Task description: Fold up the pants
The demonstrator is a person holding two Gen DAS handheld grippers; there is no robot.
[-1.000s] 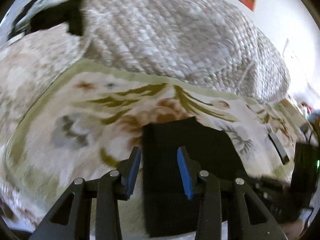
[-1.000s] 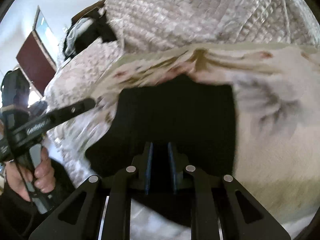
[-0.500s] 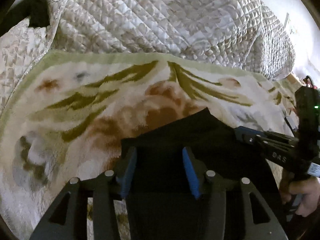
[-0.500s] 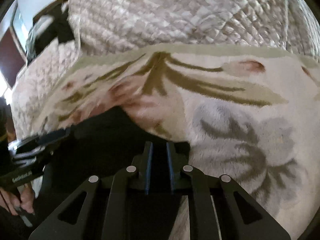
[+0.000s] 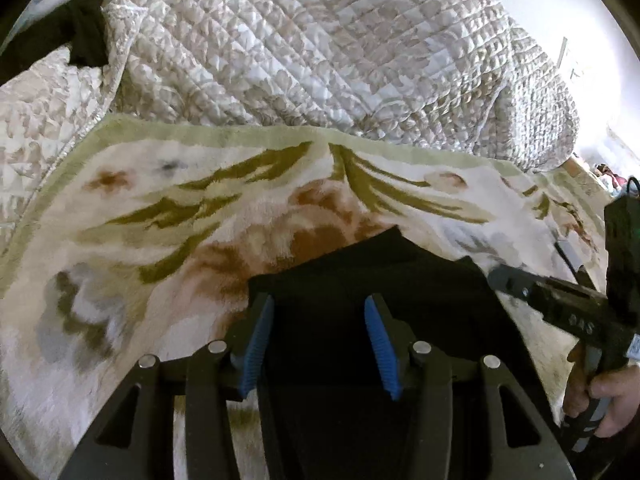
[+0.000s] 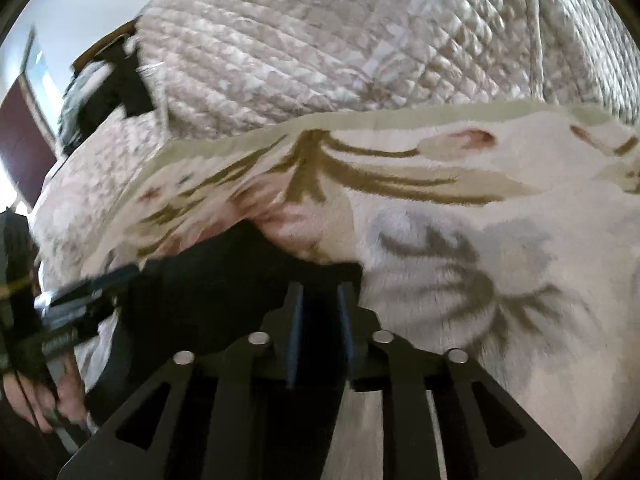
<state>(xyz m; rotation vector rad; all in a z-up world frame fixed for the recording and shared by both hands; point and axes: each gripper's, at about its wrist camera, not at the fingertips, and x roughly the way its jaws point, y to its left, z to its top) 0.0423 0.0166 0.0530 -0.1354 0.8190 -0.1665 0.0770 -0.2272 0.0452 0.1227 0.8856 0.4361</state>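
The black pants [image 5: 360, 276] lie on a cream floral blanket [image 5: 180, 216] on the bed. My left gripper [image 5: 318, 312] is open, its blue pads straddling the near part of the pants. My right gripper [image 6: 318, 300] is nearly closed, pinching the right edge of the pants [image 6: 224, 280]; that edge is raised into a peak. The right gripper also shows at the right of the left wrist view [image 5: 560, 300], and the left gripper shows blurred at the left of the right wrist view [image 6: 80, 300].
A quilted beige bedspread [image 5: 320, 48] bunches up behind the blanket. Dark clothing [image 5: 80, 32] lies at the far left corner. A white wall [image 5: 600, 60] and a dark red door [image 6: 24, 136] border the bed.
Both grippers moved forward over the blanket. The right gripper stayed shut on the pants edge and carried it along, lifting it. The left gripper stayed open over the pants.
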